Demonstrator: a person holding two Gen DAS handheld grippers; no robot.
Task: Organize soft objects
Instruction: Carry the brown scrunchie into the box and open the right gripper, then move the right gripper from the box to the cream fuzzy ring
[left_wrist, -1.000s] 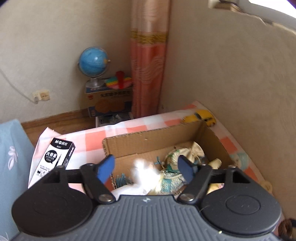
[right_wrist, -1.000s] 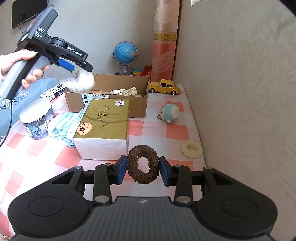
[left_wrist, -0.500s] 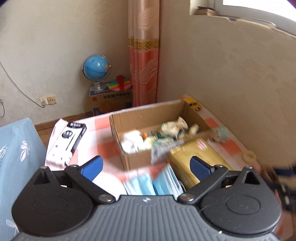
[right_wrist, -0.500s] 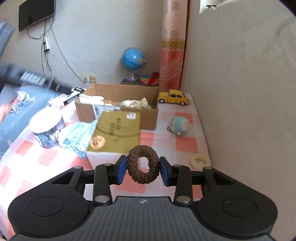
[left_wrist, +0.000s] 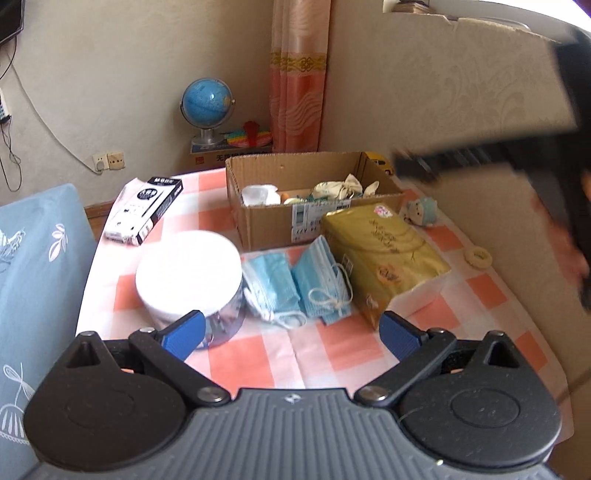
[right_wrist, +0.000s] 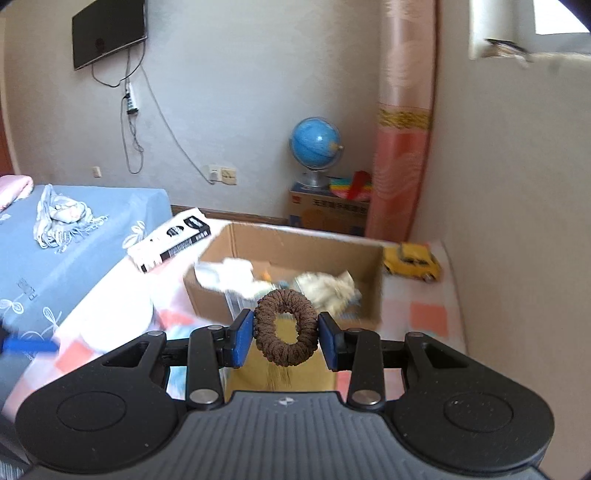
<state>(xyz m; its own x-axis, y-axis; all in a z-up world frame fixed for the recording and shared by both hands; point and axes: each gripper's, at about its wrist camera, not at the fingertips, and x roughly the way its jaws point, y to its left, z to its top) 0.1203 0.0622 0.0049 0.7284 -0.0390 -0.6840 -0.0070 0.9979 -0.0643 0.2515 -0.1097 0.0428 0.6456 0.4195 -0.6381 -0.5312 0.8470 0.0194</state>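
My right gripper (right_wrist: 286, 338) is shut on a brown hair scrunchie (right_wrist: 286, 338) and holds it in the air in front of the open cardboard box (right_wrist: 295, 243). The box (left_wrist: 258, 221) holds a white fluffy item (left_wrist: 258, 194) and cream pouches (left_wrist: 340, 188). My left gripper (left_wrist: 291, 334) is open and empty, above the near part of the checked tablecloth (left_wrist: 332, 354). Blue face masks (left_wrist: 295, 284) lie in front of it. A small plush toy (left_wrist: 423, 212) and a cream ring (left_wrist: 478, 256) lie at the right by the wall.
A gold tissue pack (left_wrist: 384, 254) lies before the box. A white-lidded tub (left_wrist: 188, 273) stands at the left, a black-and-white carton (left_wrist: 146, 210) behind it. A yellow toy car (right_wrist: 413, 262) sits by the wall. A blue bed (right_wrist: 74, 236) lies left. The right hand-held gripper shows blurred at the right (left_wrist: 517, 158).
My left gripper let go of the white fluffy item into the box, opened and drew back toward the near table edge. My right gripper rose and moved toward the box with the scrunchie.
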